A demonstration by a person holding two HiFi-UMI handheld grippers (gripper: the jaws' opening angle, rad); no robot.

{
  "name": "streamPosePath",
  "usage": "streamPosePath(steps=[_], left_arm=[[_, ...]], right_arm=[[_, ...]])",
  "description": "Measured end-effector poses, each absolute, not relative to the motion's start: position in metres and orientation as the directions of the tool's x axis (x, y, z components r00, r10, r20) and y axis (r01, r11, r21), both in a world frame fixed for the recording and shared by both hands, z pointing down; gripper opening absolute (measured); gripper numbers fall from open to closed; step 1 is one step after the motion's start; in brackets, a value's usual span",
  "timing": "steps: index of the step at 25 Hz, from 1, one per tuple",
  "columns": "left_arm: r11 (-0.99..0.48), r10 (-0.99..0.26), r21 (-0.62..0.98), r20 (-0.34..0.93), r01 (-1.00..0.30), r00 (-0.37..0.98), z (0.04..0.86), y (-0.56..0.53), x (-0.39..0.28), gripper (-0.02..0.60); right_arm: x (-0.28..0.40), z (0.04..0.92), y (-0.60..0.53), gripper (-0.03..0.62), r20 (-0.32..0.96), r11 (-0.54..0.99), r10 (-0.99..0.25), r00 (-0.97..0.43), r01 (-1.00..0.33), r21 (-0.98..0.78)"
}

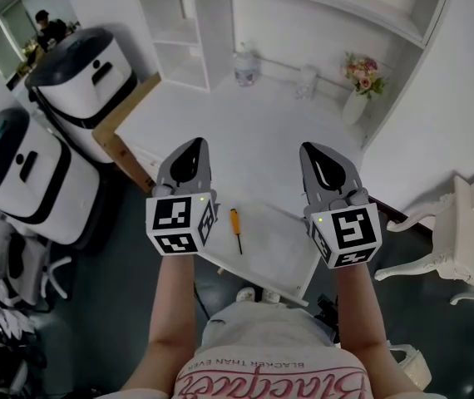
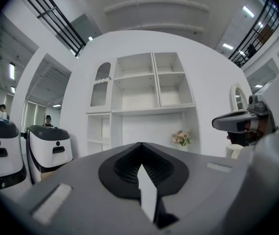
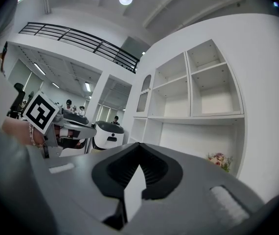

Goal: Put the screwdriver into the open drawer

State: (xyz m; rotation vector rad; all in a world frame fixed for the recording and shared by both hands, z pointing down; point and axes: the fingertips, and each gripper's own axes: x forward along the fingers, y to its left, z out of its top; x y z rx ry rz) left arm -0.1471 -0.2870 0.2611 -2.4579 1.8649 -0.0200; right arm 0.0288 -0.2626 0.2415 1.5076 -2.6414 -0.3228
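The screwdriver (image 1: 235, 229) is seen only in the head view, lying low at centre by the near edge of the white surface (image 1: 245, 123). Whether a drawer holds it cannot be told. It is flanked by the left gripper (image 1: 194, 148) and right gripper (image 1: 312, 152), both closed tight on nothing, with the forearms cut off below.

The screwdriver (image 1: 235, 229), orange handle at the far end and dark shaft pointing near, lies flat in the open white drawer (image 1: 283, 252), toward its left side.
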Motion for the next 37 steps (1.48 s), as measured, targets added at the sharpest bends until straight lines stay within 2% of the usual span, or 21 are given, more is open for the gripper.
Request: streamPosePath(steps=[14, 30, 37], left_arm=[[-0.257, -0.947, -0.11, -0.168, -0.96, 0.273, 0.209, -0.28, -0.15, 0.015], [-0.248, -0.936, -0.159, -0.215, -0.956, 0.278, 0.188, -0.279, -0.146, 0.015], [-0.231, -0.936, -0.233, -0.213, -0.945, 0.281, 0.189, -0.28, -0.141, 0.017]], right_arm=[[0.043, 0.209, -0.266, 0.0, -0.116, 0.459, -0.863, -0.491, -0.86, 0.224], [0.045, 0.2, -0.271, 0.0, -0.139, 0.449, -0.862, -0.487, -0.862, 0.236], [0.049, 0.202, -0.274, 0.0, -0.137, 0.445, -0.864, -0.484, -0.863, 0.239]])
